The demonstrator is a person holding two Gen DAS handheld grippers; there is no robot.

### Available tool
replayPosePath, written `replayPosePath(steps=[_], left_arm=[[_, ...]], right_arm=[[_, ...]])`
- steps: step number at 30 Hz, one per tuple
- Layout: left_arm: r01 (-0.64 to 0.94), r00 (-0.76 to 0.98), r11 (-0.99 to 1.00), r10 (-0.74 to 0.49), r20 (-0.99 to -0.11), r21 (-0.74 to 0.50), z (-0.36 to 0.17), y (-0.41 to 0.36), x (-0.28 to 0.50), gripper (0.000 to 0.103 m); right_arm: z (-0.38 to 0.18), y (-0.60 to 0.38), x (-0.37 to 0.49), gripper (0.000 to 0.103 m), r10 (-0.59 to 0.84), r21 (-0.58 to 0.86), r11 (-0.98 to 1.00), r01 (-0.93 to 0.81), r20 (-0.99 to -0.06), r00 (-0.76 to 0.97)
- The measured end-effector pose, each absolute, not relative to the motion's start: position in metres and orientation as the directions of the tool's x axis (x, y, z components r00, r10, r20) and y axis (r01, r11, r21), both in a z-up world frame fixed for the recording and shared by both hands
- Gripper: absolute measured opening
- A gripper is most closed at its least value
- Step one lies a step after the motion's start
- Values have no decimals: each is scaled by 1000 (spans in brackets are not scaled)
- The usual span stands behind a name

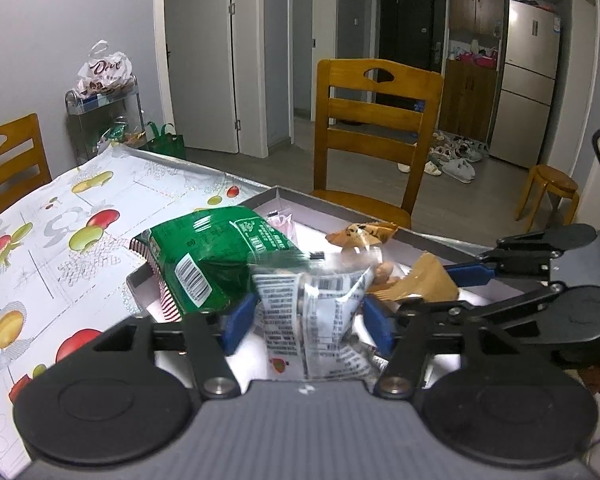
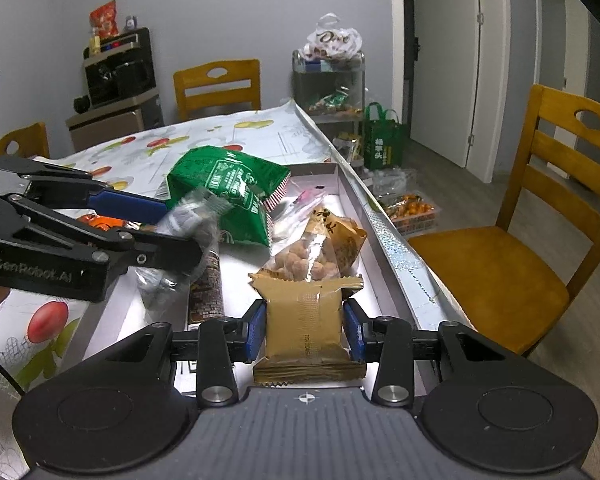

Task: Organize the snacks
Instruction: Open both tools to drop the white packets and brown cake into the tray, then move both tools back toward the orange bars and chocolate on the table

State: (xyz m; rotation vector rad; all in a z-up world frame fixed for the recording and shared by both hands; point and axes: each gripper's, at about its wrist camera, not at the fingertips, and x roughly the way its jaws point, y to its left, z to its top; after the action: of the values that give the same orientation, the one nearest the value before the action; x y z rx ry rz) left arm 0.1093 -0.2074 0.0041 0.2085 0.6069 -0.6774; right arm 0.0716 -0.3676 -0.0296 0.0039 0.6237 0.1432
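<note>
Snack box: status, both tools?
Left tool open, clear printed packet loose between pads. Right tool shut on tan packet over box. Green bag overhangs box's far end.

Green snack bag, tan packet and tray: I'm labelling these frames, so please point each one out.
Green snack bag point(image 2: 224, 184): right wrist view, middle of its printed face.
Tan packet point(image 2: 305, 322): right wrist view, centre of its flat front, between the blue pads.
Tray point(image 2: 384, 236): right wrist view, its right wall.

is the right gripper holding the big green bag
No, the right gripper has its jaws closed on a small tan packet, while the green bag lies farther back in the tray.
</note>
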Motion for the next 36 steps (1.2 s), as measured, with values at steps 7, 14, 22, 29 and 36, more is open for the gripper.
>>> replayPosePath(steps=[7,14,22,29,36], left_arm=[[645,633,764,-549,-546,-20,15,-196,98,87],[622,651,782,-543,-531,-38,21,-174,88,91],[576,691,816,-519,-504,-52,32,-134,77,94],[525,736,849,-486,-471,-55,41,-89,67,96],[438,800,898,-410,-439,-41,40,-47,66,98]], right_arm=[[-25,-361,69,43,131,36,990,-134,-575,807],[-15,-351,64,66,118,15,991,-132,-543,831],[-2,-332,62,90,127,19,990,-138,-523,843],[10,-305,56,103,128,-24,986,-162,-506,853],[20,-274,51,103,99,-108,979,-171,-483,870]])
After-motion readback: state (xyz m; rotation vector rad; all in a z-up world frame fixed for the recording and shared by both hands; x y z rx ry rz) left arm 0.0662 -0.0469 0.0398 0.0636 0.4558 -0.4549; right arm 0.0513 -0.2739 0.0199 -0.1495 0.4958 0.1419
